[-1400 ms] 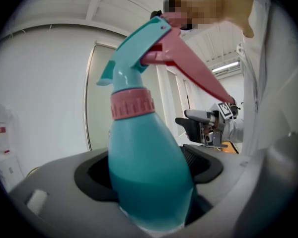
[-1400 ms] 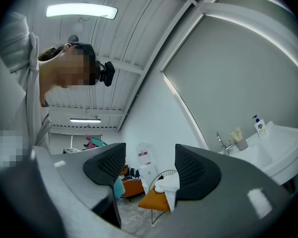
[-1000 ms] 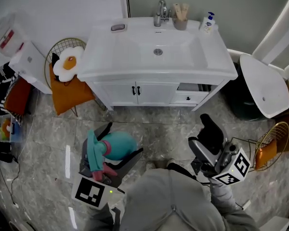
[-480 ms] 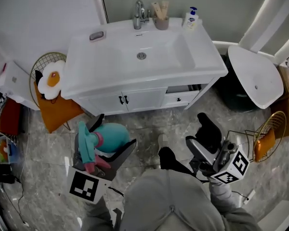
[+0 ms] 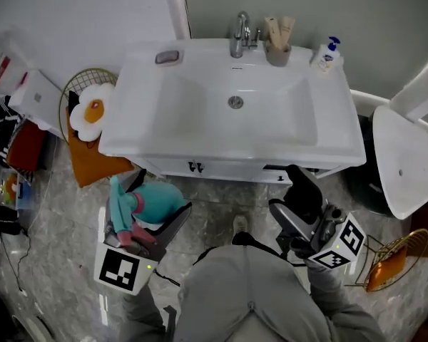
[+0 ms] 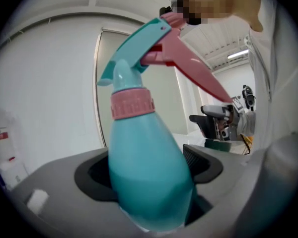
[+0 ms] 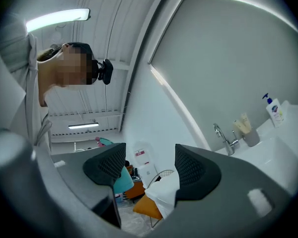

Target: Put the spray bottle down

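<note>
Left tool (image 5: 159,199) clamps the spray bottle (image 6: 144,172) by its teal belly; right tool (image 7: 146,165) gapes, empty. Smooth plastic, likely light and slippery: belly grip suits.

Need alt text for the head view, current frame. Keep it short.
The left gripper holds a teal spray bottle with a pink trigger above the floor, in front of a white sink vanity. The right gripper is open and empty.

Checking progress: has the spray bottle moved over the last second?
Yes. The spray bottle, clamped in the left gripper, has come closer to the front edge of the vanity.
</note>
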`<state>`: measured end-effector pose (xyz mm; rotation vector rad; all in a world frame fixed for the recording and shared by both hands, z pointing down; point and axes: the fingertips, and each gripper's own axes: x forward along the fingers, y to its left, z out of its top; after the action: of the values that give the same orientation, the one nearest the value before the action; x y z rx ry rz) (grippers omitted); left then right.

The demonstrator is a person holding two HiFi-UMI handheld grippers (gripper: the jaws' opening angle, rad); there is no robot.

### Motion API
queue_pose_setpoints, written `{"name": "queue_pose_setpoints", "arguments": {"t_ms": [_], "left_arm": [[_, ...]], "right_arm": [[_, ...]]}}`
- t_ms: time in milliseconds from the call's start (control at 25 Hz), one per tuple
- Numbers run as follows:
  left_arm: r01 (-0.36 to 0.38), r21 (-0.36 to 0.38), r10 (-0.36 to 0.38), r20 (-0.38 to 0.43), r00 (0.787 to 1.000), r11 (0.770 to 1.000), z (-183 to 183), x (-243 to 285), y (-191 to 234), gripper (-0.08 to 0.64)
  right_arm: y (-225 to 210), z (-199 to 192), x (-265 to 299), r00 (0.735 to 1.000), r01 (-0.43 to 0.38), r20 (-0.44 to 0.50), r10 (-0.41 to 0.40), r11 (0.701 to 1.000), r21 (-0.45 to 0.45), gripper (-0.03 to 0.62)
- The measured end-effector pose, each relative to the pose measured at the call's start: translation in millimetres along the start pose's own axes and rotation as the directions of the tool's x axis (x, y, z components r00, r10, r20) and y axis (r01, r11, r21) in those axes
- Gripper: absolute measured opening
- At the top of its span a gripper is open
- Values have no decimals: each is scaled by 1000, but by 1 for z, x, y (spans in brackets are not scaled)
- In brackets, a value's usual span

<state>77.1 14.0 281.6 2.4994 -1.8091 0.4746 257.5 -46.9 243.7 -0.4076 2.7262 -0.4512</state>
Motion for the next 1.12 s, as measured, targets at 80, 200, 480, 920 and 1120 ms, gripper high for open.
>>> {"name": "queue_pose_setpoints", "arguments": {"t_ms": [80, 200, 480, 920, 1120], "left_arm": [[-51, -3, 51, -22, 998, 999, -1, 8, 16, 449], [-96, -10, 96, -42, 995, 995, -2, 17, 40, 449], [-97, -7, 96, -70, 993, 995, -16, 45, 109, 449], [150, 20, -149, -50, 988, 988, -55, 99, 262, 449], [230, 29, -230, -19, 973, 973, -76, 129, 316, 449]], "right_arm": [[-18, 1, 21, 999, -46, -12, 46, 999, 17, 291], [-35, -5, 49, 995, -90, -30, 91, 995, 45, 291], [-67, -28, 110, 995, -76, -65, 81, 995, 68, 291], [-74, -72, 248, 991, 133, -23, -133, 991, -9, 291], [-72, -90, 293, 978, 209, -15, -209, 978, -28, 291]]}}
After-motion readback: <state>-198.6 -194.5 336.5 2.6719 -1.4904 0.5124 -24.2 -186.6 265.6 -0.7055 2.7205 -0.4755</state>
